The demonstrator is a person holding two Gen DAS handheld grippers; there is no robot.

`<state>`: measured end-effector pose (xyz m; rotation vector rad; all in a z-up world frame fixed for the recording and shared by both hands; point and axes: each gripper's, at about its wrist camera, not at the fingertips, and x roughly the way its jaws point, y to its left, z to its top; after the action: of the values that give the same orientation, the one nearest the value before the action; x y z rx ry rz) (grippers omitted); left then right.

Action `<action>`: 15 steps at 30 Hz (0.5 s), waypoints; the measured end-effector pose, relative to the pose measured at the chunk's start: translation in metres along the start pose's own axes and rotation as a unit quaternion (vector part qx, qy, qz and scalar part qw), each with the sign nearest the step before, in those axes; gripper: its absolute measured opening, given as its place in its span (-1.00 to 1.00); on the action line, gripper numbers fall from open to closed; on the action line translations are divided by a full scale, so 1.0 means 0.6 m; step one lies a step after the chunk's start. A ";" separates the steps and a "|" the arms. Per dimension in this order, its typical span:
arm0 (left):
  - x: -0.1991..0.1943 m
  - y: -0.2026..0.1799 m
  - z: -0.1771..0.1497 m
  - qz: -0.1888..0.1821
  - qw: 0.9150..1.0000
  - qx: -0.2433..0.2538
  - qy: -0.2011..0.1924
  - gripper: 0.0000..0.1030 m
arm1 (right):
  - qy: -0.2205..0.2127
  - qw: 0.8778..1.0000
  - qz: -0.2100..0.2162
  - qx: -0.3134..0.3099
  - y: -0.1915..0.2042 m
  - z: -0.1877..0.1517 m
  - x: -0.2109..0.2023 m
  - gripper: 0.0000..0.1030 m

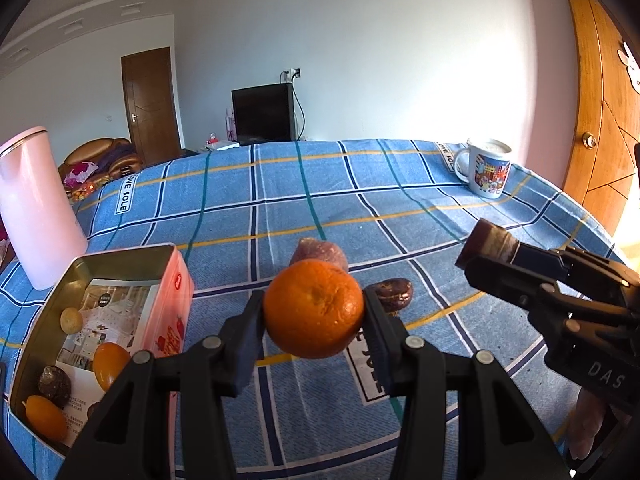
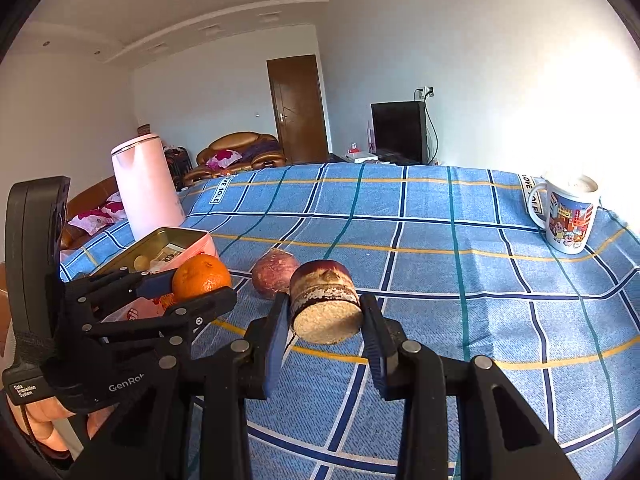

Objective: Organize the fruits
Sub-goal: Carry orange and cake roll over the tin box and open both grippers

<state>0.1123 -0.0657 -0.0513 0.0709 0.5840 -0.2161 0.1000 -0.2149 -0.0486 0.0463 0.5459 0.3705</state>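
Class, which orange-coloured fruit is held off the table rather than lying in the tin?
The large round orange, clamped in the left tongs; the smaller ones lie inside.

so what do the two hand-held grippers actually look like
Both are matte black plastic linkages with silver rivets. The left hand-held gripper has dark blue finger pads and white GenRob lettering plus a small white label. The right hand-held gripper also has blue pads, with white letters DAS.

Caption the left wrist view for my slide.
Left gripper grips an orange beside the open tin; right gripper shut.
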 end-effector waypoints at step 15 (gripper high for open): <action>-0.024 -0.002 -0.003 0.014 0.999 0.002 -0.038 -0.05 | -0.025 1.000 0.001 -0.007 0.004 0.000 -0.016 -0.28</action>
<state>0.0996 -0.0638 -0.0448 0.0737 0.5068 -0.1927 0.0915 -0.2159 -0.0431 0.0430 0.4944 0.3747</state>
